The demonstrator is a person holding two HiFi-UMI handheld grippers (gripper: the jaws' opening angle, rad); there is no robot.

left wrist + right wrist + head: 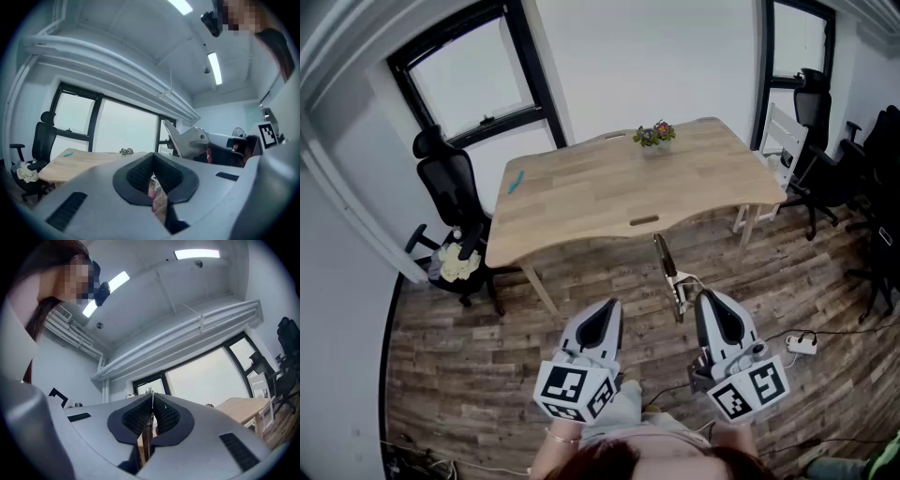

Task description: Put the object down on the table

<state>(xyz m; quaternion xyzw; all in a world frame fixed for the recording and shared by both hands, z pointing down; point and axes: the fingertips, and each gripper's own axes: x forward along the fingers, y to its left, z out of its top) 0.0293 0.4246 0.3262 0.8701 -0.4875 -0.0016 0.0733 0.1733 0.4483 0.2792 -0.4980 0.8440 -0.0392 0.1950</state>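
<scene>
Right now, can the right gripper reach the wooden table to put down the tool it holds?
Probably not yet. The right gripper, shut on the metal tool, hangs over the floor short of the wooden table; nothing blocks the way.

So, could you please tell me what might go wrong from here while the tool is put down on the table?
1. The right hand-held gripper pinches the tool near one end only, over the floor and short of the table; it could twist loose and drop.
2. The tool's long free end might catch the table's near edge on the way in.
</scene>
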